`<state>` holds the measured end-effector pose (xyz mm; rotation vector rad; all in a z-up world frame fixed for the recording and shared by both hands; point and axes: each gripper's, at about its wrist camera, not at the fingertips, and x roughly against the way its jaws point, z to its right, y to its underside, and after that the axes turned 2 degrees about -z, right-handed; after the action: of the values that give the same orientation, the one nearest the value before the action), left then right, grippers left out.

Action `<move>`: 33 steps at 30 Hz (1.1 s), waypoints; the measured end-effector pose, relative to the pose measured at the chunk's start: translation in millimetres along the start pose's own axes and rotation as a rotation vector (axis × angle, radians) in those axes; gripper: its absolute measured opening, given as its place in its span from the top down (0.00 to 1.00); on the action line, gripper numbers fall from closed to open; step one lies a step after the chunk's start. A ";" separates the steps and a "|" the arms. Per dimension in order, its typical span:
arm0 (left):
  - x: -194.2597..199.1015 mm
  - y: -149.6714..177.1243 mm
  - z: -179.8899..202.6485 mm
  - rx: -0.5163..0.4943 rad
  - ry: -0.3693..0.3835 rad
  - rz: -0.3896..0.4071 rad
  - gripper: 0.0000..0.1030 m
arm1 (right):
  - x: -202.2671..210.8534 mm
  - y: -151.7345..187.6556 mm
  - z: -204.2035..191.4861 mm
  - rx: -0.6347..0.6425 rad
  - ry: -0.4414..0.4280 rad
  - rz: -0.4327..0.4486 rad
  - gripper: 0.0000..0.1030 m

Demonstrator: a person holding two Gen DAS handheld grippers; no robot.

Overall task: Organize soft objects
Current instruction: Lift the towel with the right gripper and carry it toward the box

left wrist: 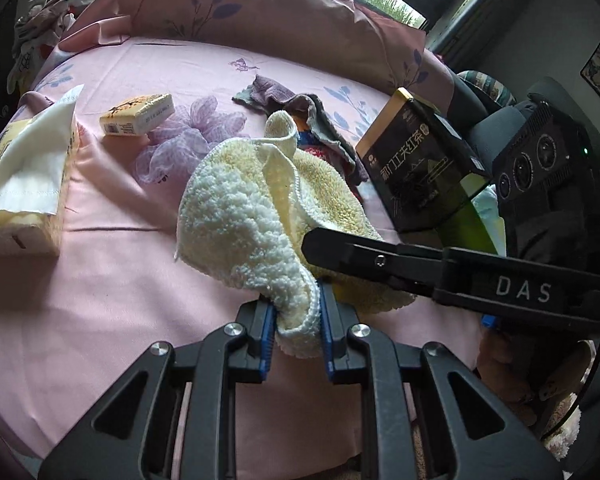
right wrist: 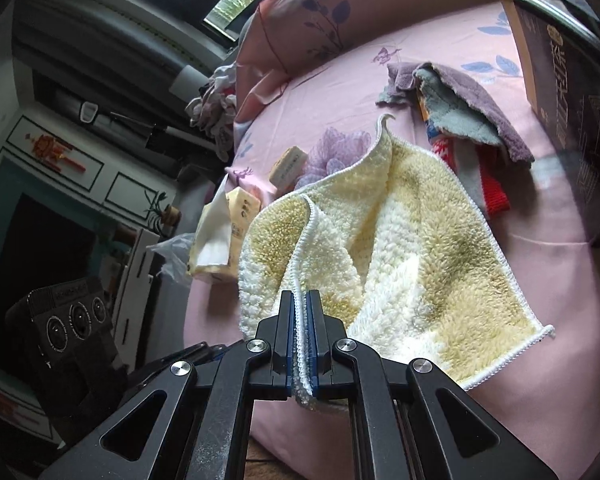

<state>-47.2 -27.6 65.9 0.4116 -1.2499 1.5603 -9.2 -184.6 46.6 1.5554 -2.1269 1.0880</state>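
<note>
Left wrist view: left gripper (left wrist: 297, 330) has its 2 blue-padded fingers (left wrist: 269, 340) closed on a bunched corner of the yellow towel (left wrist: 236, 216), narrow gap filled with cloth. Towel rises from the grip in a loose hump over the pink bed (left wrist: 112, 280), near its front edge. Right gripper (left wrist: 384, 260) enters from the right, its black finger lying against the towel's near side.

Right wrist view: right gripper (right wrist: 303, 340) fingers (right wrist: 286, 336) pressed nearly together on the towel (right wrist: 412, 248) hem, white stitched edge sandwiched between the pads. Rest of towel spreads flat on the bed (right wrist: 540, 240), 1 corner peaked upward toward the far side.

Behind the towel: purple cloth (left wrist: 276, 94) over a grey cloth (right wrist: 456, 108) and a red-patterned item (right wrist: 496, 196), piled together. Purple mesh puff (left wrist: 180, 140) beside a small yellow pack (left wrist: 138, 114). Tissue box (left wrist: 24, 184) at the bed's left edge. Black tea box (left wrist: 416, 164) stands tilted at the right edge. Pillow (left wrist: 260, 4) along the far edge.
</note>
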 end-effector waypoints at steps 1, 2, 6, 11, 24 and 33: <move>-3.2 1.9 2.3 -0.007 -0.002 -0.008 0.83 | -1.5 1.0 1.9 -0.003 0.008 -0.009 0.93; -7.2 2.4 3.2 -0.007 -0.006 -0.015 0.83 | -2.4 1.2 2.8 0.003 0.046 -0.011 0.93; -19.6 2.0 5.5 0.011 0.004 -0.026 0.84 | -0.8 -2.8 13.3 -0.017 0.250 -0.003 0.86; -26.7 0.5 11.9 0.008 0.018 -0.015 0.82 | 24.1 -10.2 29.4 -0.051 0.307 0.090 0.20; -65.9 -5.9 16.8 0.077 0.087 -0.073 0.82 | -10.8 -16.1 64.4 -0.103 0.217 0.009 0.23; -54.4 -8.8 19.7 0.062 0.105 -0.020 0.84 | -12.3 -7.1 49.8 -0.064 0.153 0.011 0.69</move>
<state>-24.6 -72.6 36.2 0.3759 -1.1165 1.5866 11.5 -212.7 8.3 1.3874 -2.0493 1.0944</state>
